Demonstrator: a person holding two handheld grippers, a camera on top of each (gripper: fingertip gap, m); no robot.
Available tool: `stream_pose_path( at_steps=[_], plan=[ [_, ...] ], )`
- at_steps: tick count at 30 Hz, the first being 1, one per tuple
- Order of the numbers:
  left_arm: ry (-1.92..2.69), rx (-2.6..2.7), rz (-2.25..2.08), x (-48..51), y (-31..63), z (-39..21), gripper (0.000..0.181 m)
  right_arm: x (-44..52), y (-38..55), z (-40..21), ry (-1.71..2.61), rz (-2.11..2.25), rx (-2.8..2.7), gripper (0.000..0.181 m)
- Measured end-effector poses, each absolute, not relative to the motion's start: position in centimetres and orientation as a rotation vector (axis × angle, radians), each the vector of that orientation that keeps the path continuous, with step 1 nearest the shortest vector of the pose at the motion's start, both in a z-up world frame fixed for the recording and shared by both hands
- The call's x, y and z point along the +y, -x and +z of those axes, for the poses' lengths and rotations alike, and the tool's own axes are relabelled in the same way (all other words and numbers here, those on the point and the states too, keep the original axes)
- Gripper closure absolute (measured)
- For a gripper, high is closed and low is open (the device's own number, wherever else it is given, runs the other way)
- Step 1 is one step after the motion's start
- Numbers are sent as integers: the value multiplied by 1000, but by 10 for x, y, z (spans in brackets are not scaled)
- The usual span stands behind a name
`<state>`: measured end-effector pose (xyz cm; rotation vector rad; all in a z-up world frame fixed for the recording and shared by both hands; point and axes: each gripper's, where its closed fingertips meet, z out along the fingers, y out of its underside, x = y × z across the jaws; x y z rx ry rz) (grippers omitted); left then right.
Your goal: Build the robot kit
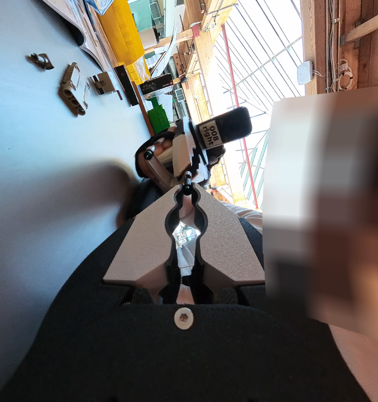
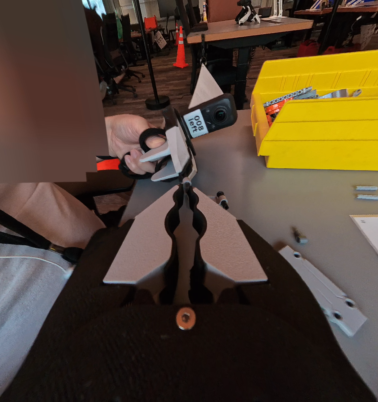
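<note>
My left gripper (image 1: 185, 188) is shut on a small black pin (image 1: 186, 189) at its fingertips. My right gripper (image 2: 184, 189) is shut on a small grey pin (image 2: 187, 182) at its fingertips. The two grippers point at each other tip to tip above the grey table's (image 2: 270, 195) edge, and the two pins meet end to end. In the left wrist view the right gripper (image 1: 182, 177) shows just beyond my fingertips, held by a hand. In the right wrist view the left gripper (image 2: 181, 174) shows the same way. Whether the pins are joined cannot be told.
Two yellow bins (image 2: 323, 130) with loose parts stand at the back right. A long grey holed plate (image 2: 320, 287), two grey axles (image 2: 366, 192), loose pins (image 2: 300, 237) and a booklet (image 2: 373, 235) lie on the table. Dark building parts (image 1: 71, 89) lie farther off.
</note>
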<state>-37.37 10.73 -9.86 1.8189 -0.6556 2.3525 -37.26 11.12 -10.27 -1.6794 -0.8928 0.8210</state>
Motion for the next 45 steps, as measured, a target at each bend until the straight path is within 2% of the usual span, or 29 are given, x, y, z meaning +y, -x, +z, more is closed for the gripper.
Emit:
stream_pose_path(
  at_steps=[1, 4, 17, 21, 28, 34, 37, 42, 45],
  plan=[
    [-1831, -664, 2352, 108, 373, -99, 177, 114, 368, -103, 1676, 750, -911, 179],
    [-1885, -708, 2371, 112, 377, -100, 177, 113, 357, -118, 1694, 613, -1029, 178],
    [-1917, -748, 2388, 111, 388, -100, 177, 122, 345, -143, 1843, 611, -1028, 177],
    [-2023, -906, 2371, 110, 384, -104, 177, 122, 344, -149, 1897, 629, -1029, 177],
    [-2128, -1742, 2475, 100, 378, -83, 177, 103, 367, -110, 1861, 1301, -754, 179],
    [-2104, -2183, 2448, 97, 375, -79, 177, 98, 365, -98, 1838, 1607, -602, 180],
    [-2130, -2165, 2408, 99, 373, -83, 177, 99, 364, -95, 1829, 1653, -568, 180],
    [-2174, -1739, 2477, 107, 371, -82, 177, 106, 359, -97, 1789, 1313, -717, 180],
    [-2169, -1708, 2473, 106, 370, -84, 177, 107, 359, -96, 1778, 1287, -716, 180]
  ],
)
